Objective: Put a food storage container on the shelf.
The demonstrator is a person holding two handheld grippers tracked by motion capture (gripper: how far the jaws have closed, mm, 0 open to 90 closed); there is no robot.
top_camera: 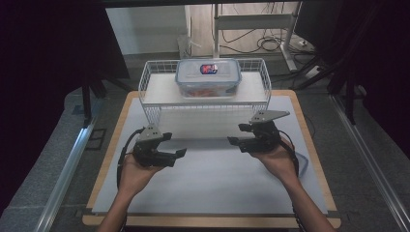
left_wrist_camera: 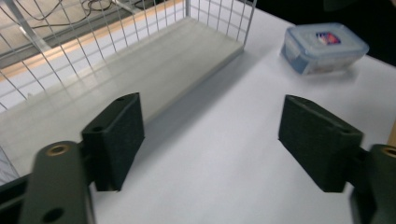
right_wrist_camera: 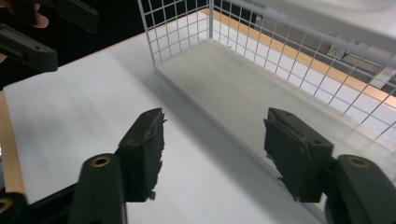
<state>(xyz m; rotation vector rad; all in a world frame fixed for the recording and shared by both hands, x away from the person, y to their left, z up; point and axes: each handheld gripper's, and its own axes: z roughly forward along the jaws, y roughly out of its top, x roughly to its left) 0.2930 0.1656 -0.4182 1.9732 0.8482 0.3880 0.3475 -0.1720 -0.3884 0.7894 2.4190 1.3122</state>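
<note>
A lab or test room is suggested: dark curtains (top_camera: pixel 43 72) are hung at both sides, loose cables (top_camera: pixel 261 46) are seen on the floor at upper centre, beside a metal frame (top_camera: pixel 290 43).

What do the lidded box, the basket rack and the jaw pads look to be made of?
Box: clear, glossy plastic by the look; contents show through, with blue-edged lid clips.
Rack: thin wire grid, white-coated, probably metal; its shelf is a pale matte board, material unclear.
Pads: black, matte, finely textured, likely rubber or foam.
</note>
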